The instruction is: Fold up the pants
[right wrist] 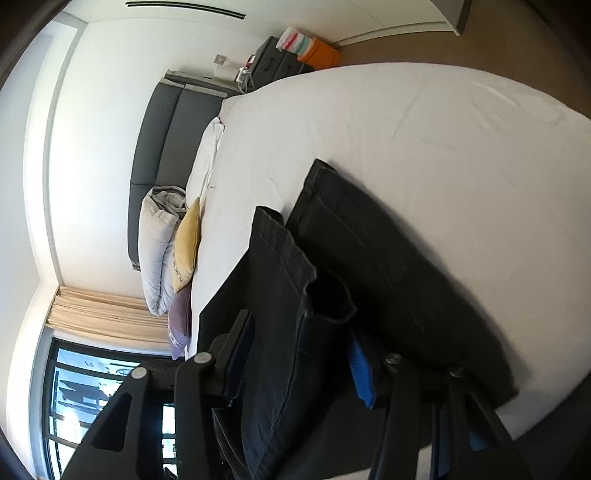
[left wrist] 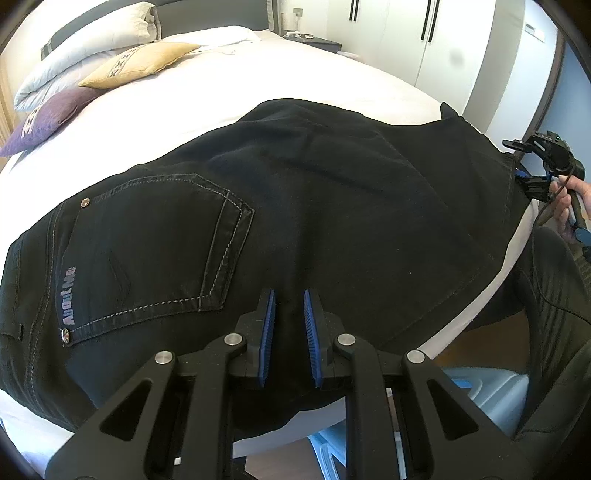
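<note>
Black jeans [left wrist: 295, 206] lie flat on the white bed [left wrist: 314, 77], back pocket up and waist at the left. My left gripper [left wrist: 289, 306] is over the seat area near the bed's front edge, its blue pads a small gap apart with dark cloth between them. My right gripper [left wrist: 524, 173] is at the leg hems on the right. In the right wrist view the right gripper [right wrist: 299, 354] has its jaws wide apart around a lifted leg hem [right wrist: 284, 266]. The other leg [right wrist: 388, 258] lies flat on the bed [right wrist: 424, 129].
Folded duvet [left wrist: 85, 44], yellow cushion [left wrist: 144, 62] and purple cushion [left wrist: 48, 118] sit at the head of the bed. A white wardrobe [left wrist: 424, 33] stands behind. A light blue bin [left wrist: 491, 391] is on the floor by the bed edge. A nightstand [right wrist: 277, 61] stands by the headboard.
</note>
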Motion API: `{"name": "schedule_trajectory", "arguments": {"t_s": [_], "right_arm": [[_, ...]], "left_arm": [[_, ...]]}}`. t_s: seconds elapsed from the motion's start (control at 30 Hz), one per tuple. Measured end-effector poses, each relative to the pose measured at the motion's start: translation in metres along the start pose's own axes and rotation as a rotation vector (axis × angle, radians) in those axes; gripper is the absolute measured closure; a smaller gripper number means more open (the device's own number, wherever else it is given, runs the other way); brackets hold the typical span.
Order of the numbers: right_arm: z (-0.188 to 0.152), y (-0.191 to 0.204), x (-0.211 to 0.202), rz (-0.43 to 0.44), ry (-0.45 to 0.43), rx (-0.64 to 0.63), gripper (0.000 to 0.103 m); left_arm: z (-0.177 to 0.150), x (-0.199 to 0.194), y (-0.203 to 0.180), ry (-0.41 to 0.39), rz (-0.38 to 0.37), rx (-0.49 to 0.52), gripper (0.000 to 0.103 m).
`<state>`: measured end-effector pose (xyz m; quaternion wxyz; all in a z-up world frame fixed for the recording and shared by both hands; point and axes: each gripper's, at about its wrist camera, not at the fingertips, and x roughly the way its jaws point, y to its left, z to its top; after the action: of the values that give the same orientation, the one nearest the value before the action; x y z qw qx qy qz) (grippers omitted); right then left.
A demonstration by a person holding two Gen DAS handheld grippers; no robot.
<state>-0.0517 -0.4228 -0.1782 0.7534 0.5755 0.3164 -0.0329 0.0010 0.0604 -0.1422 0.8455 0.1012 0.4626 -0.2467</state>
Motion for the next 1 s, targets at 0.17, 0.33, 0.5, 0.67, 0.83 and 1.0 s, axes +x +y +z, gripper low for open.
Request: {"name": "schedule_trajectory", "arguments": {"t_s": [0.17, 0.33, 0.5, 0.67, 0.83, 1.0], "right_arm": [[0.005, 0.010, 0.009, -0.056, 0.024, -0.100, 0.082], [0.008, 0.017, 0.009, -0.086, 0.022, -0.156, 0.095], [0.003, 0.024, -0.033, -0.071, -0.073, -0.169, 0.096], [-0.007, -0.012, -0.051, -0.160, -0.072, -0.093, 0.096], [-0.013, -0.019, -0.050, -0.193, -0.004, -0.099, 0.093], [0.006, -0.007, -0.052, -0.095, 0.076, -0.144, 0.023]], "left_arm": [[-0.001, -0.005, -0.001, 0.004, 0.006, 0.000, 0.087], [-0.001, -0.004, -0.002, 0.012, 0.018, 0.004, 0.087], [0.001, -0.003, -0.007, 0.020, 0.034, 0.011, 0.087], [0.001, 0.002, -0.011, 0.003, 0.036, 0.005, 0.085], [0.003, 0.003, -0.013, 0.004, 0.041, 0.013, 0.085], [0.001, 0.004, -0.011, -0.007, 0.035, 0.003, 0.085]]}}
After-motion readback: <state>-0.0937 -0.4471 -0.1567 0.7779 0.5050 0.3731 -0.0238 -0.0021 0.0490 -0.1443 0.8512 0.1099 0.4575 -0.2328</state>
